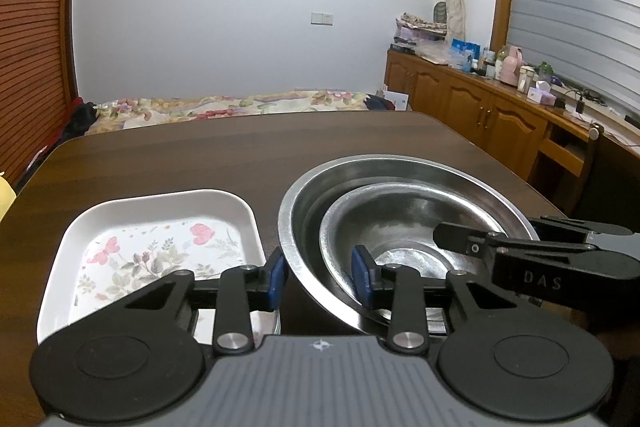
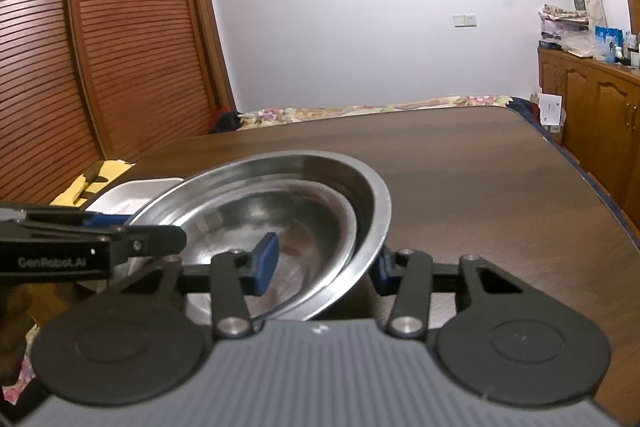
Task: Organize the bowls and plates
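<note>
left tongs (image 1: 320, 277) straddle the near rim of the big steel bowl (image 1: 312, 195), right tongs (image 2: 324, 263) its right rim, both part closed on it. a smaller steel bowl (image 1: 400, 223) nests inside. floral tray (image 1: 160, 227) just left, on the bench (image 1: 240, 147).

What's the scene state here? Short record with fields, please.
surface: dark wood table
large steel bowl: on the table, right of the tray
small steel bowl: nested inside the large one, off-centre toward its near side
tray: white, floral print, nothing in it, left of the bowls
left hand-held gripper: straddles the bowls' left rims, one blue pad outside, one inside
right hand-held gripper: straddles the right rims likewise
grip: pad contact unclear in both views
</note>
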